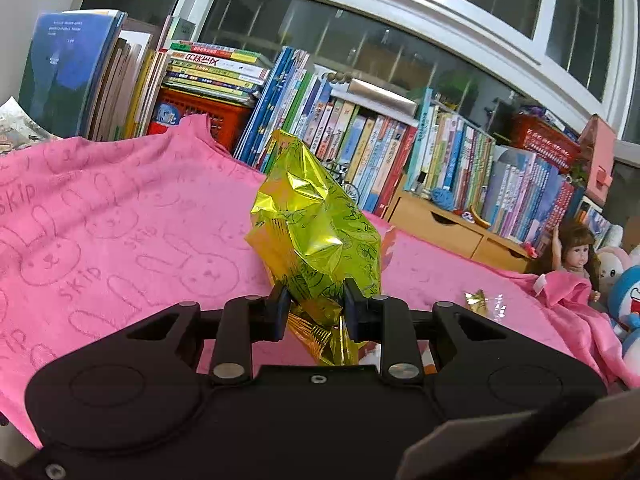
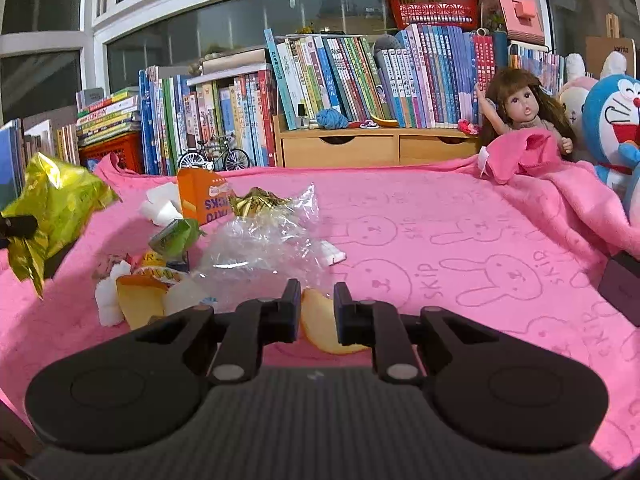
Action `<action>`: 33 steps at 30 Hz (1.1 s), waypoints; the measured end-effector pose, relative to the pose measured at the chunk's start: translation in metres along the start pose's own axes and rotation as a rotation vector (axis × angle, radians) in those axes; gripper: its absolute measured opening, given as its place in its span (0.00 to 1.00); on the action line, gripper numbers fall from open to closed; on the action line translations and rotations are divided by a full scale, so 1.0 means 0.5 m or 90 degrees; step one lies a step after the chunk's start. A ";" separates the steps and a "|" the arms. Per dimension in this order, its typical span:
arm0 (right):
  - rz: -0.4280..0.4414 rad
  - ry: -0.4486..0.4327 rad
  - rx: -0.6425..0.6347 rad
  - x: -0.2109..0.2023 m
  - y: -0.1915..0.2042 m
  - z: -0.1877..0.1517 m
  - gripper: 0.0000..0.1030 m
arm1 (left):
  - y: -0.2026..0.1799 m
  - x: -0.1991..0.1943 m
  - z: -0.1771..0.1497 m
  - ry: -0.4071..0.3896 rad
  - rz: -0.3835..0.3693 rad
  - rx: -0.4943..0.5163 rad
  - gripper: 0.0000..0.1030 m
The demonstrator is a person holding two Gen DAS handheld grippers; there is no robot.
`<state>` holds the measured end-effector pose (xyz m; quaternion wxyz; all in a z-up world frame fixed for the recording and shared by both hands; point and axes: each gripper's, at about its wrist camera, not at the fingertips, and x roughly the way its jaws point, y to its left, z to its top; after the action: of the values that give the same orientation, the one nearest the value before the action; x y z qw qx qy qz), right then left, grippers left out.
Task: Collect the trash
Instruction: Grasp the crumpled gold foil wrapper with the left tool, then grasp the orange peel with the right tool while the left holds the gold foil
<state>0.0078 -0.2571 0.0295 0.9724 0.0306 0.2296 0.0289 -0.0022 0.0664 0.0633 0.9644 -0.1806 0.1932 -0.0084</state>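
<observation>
Now my left gripper (image 1: 316, 300) holds the wrapper (image 1: 316, 224) aloft; right gripper (image 2: 317, 300) straddles the peel (image 2: 320, 322), narrow gap, unclamped; next, pinch it

A child's room at home; rows of picture books (image 2: 360, 80) beneath the windows (image 2: 240, 20); doll (image 2: 520, 112) and plush toys (image 2: 612, 120) edge a pink bunny blanket (image 2: 440, 240).
</observation>
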 end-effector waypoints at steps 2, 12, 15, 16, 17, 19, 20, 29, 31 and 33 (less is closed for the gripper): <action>-0.009 0.012 -0.005 0.005 -0.002 -0.006 0.28 | -0.003 -0.009 0.000 -0.001 -0.005 0.003 0.25; -0.031 0.045 -0.004 0.070 -0.007 -0.018 0.70 | -0.023 -0.045 -0.021 0.000 -0.029 0.031 0.25; -0.046 0.056 0.034 0.090 -0.027 -0.024 0.71 | -0.029 -0.055 -0.029 0.003 -0.041 0.042 0.25; -0.043 0.058 0.042 0.089 -0.031 -0.027 0.71 | -0.031 -0.059 -0.031 0.004 -0.045 0.045 0.25; -0.040 0.060 0.045 0.087 -0.035 -0.028 0.71 | -0.031 -0.062 -0.033 0.005 -0.049 0.046 0.25; -0.035 0.065 0.042 0.081 -0.041 -0.032 0.61 | -0.031 -0.069 -0.038 0.007 -0.055 0.049 0.25; -0.038 0.066 0.039 0.078 -0.043 -0.033 0.52 | -0.031 -0.072 -0.040 0.008 -0.057 0.049 0.25; -0.048 0.042 0.045 0.038 -0.061 -0.031 0.09 | -0.041 -0.099 -0.051 0.014 -0.078 0.060 0.25; -0.037 0.033 0.041 0.025 -0.057 -0.028 0.09 | -0.043 -0.105 -0.053 0.013 -0.077 0.063 0.25; -0.033 0.026 0.028 0.016 -0.051 -0.026 0.10 | -0.045 -0.110 -0.056 0.011 -0.075 0.070 0.25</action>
<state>0.0101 -0.2814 0.0124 0.9671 0.0454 0.2504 -0.0004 -0.0623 0.0406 0.0674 0.9689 -0.1383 0.1902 -0.0771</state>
